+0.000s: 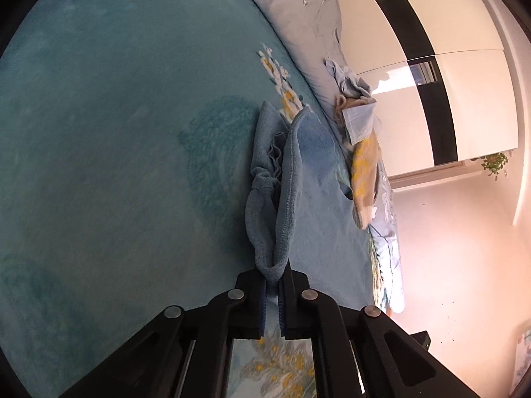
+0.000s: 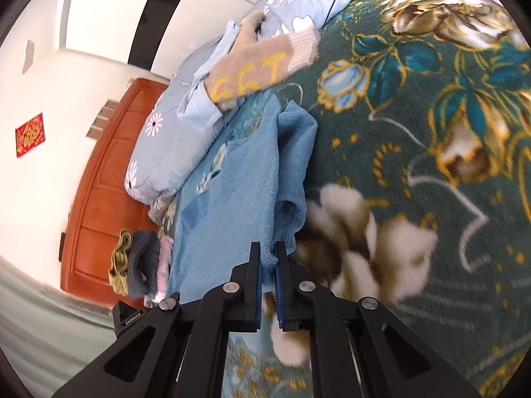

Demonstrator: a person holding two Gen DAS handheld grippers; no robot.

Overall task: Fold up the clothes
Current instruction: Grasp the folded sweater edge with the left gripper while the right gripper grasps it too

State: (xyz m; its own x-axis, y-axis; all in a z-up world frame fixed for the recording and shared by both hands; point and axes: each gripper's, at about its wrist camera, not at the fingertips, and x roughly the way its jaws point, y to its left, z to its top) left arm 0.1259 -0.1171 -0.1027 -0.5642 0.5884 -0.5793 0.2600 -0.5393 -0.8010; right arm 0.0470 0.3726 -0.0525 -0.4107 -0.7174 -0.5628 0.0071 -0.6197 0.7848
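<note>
Both grippers pinch blue top: left gripper (image 1: 272, 277) and right gripper (image 2: 267, 258) each clamp bunched edge. Top (image 2: 232, 192) lifted over bed (image 2: 415, 182), trailing toward 12 o'clock. Mid-fold, likely; next needs edges carried level, laid flat.

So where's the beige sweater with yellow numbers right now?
In the right wrist view, the beige fuzzy sweater with yellow numbers lies upper centre on the floral bedspread, against the pale blue flowered pillow, just beyond the blue fleece garment.
</note>
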